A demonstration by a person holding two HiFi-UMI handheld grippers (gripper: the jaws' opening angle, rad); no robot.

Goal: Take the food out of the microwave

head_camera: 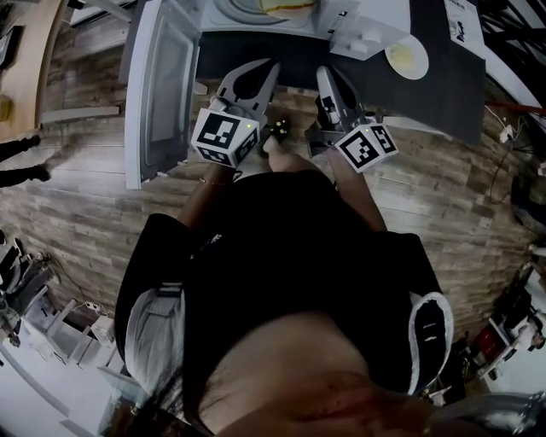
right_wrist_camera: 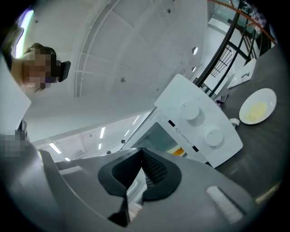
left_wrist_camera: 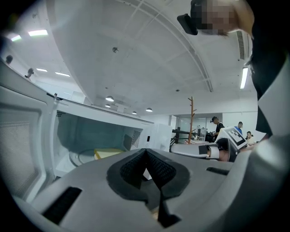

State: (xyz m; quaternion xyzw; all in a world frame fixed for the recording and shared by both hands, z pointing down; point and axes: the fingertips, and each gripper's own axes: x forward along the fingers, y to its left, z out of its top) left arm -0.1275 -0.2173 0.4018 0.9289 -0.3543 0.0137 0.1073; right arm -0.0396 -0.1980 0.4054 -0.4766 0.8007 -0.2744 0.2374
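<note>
**Head view.** The microwave is shown at the top of the frame, with its door swung open to the left. The food, a pale yellow flat piece, is seen inside the cavity on a round white dish. The left gripper and the right gripper are held side by side just in front of the opening, and neither touches anything. A small plate lies on the dark counter to the right.

**Left gripper view.** The left gripper is shown with its jaws pressed together and nothing between them. Beyond them the food is seen as a thin yellow slab lying flat on the dish, deep in the lit cavity.

**Right gripper view.** The right gripper is likewise closed and empty. The control panel with its two knobs is visible, and a sliver of the food shows through the opening.

**Handling.** The slab is judged to be light and soft, and likely to bend or crumble if pinched at mid-span. The dish is judged to be stiff and smooth, and so slippery. Whether it is a loose plate or the turntable itself cannot be told. If it is loose, its near rim is the better place to grip, with both jaws opened first.
</note>
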